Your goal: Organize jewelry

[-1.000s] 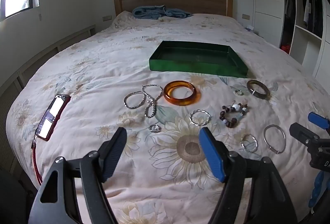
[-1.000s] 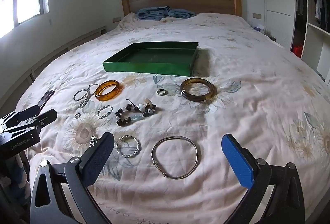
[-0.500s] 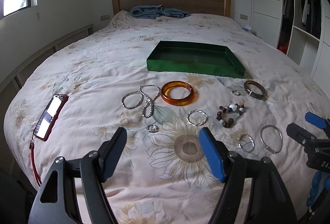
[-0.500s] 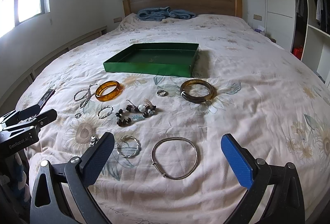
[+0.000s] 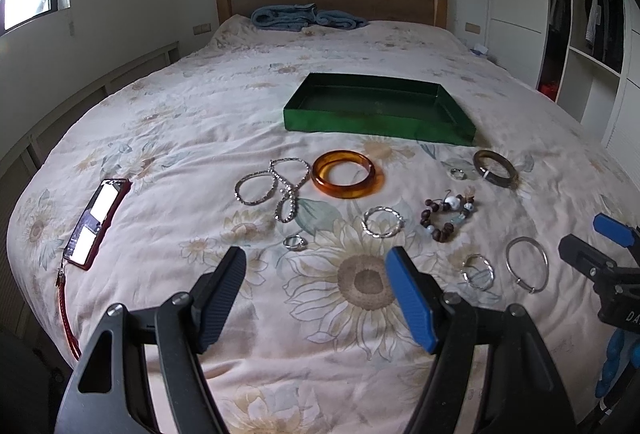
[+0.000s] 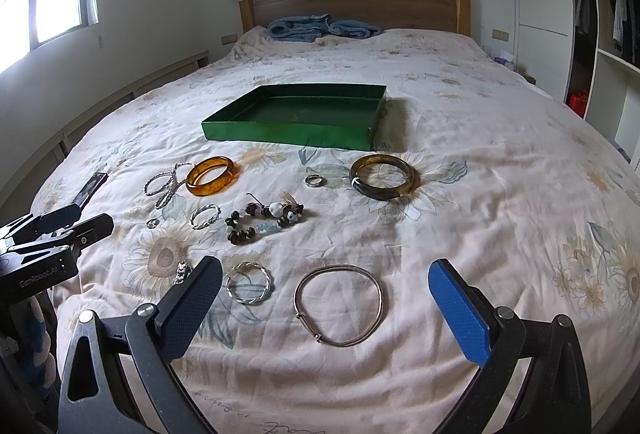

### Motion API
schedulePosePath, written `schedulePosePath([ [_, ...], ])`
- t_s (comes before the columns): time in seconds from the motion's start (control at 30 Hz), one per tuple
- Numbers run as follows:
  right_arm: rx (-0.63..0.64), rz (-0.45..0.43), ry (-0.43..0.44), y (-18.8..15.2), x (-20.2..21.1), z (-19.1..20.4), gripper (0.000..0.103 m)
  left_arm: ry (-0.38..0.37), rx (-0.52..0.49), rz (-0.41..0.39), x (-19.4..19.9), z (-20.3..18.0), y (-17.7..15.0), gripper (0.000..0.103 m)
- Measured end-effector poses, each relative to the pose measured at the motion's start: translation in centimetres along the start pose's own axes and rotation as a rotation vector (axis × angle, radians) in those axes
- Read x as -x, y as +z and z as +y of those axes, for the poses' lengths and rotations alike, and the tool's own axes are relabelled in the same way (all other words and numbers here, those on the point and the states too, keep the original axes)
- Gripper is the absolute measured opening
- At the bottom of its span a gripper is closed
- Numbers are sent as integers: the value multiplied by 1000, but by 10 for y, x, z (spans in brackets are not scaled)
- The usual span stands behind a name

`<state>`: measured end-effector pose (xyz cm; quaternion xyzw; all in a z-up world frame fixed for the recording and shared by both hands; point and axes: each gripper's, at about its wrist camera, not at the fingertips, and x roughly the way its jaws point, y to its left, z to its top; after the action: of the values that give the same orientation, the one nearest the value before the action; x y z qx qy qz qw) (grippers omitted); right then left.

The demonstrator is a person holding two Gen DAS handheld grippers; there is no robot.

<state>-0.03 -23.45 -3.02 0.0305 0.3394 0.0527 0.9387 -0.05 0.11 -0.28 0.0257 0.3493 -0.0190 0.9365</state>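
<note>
**Both grippers wide open above the jewelry on the bed**

We hold our left gripper over the floral bedspread, its jaws spread wide with nothing between them. Our right gripper is likewise spread wide and holds nothing; a thin silver bangle lies on the cover between its fingers, not touched by either.

Just left of that bangle we see a twisted silver ring bracelet. Farther up lie a beaded bracelet of dark and pale beads, a second twisted silver hoop, and a small ring. Beyond these sit an amber bangle, a silver chain looped just beside it, a small silver ring, and a dark brown bangle.

The green tray rests past all the jewelry, toward the wooden headboard, with no jewelry visible inside. A red-cased phone lies well apart on the left edge of the bed, and a blue blanket sits bunched by the headboard.
</note>
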Motion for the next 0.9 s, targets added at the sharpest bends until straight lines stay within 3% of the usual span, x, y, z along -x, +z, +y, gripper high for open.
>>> schedulePosePath([
  [0.27,2,3,-8,-1,1,-7,94,22,56,38,-6,28,-7,71],
  [0.47,-13,35,7,-4,-5,-19,80,-108,67,47,-1,31,-13,71],
  [0.7,-17,97,61,-12,-21,-25,62,-279,-26,135,-14,-13,-19,70],
  [0.9,-3,158,98,-18,-38,-26,60,-311,-87,187,-30,-41,-17,68],
])
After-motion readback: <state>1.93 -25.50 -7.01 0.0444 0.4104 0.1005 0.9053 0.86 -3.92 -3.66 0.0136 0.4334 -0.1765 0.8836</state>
